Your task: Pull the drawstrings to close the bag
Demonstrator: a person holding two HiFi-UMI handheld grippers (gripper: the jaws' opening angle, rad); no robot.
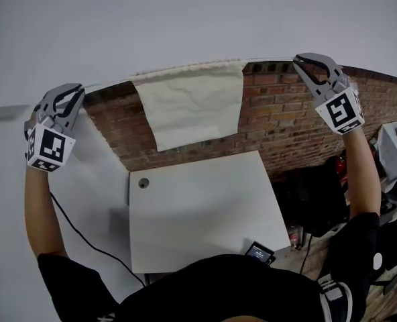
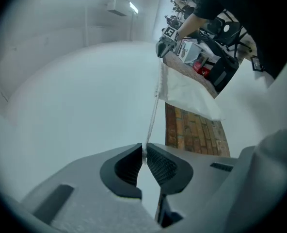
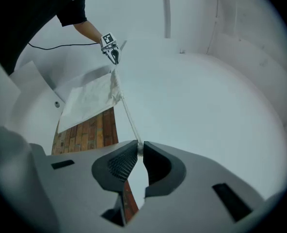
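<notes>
A cream cloth bag (image 1: 188, 102) hangs in the air between my two raised grippers, its top edge stretched out straight. My left gripper (image 1: 80, 92) is shut on the left drawstring (image 2: 152, 120), which runs taut from its pads (image 2: 144, 154) up to the bag (image 2: 187, 93). On the other side, the right drawstring (image 3: 129, 118) is pinched in my right gripper (image 1: 298, 62); it leads from the jaws (image 3: 140, 149) to the bag's corner (image 3: 90, 98). Each gripper view shows the opposite gripper (image 2: 165, 42) (image 3: 112, 52) at the far end.
Below the bag stands a white table (image 1: 205, 206) with a round cable hole (image 1: 143, 183). A brick-patterned surface (image 1: 286, 126) lies behind it. A phone (image 1: 259, 252) sits at the table's near edge, a black cable (image 1: 84, 240) trails at the left, and clutter (image 1: 393, 153) fills the right.
</notes>
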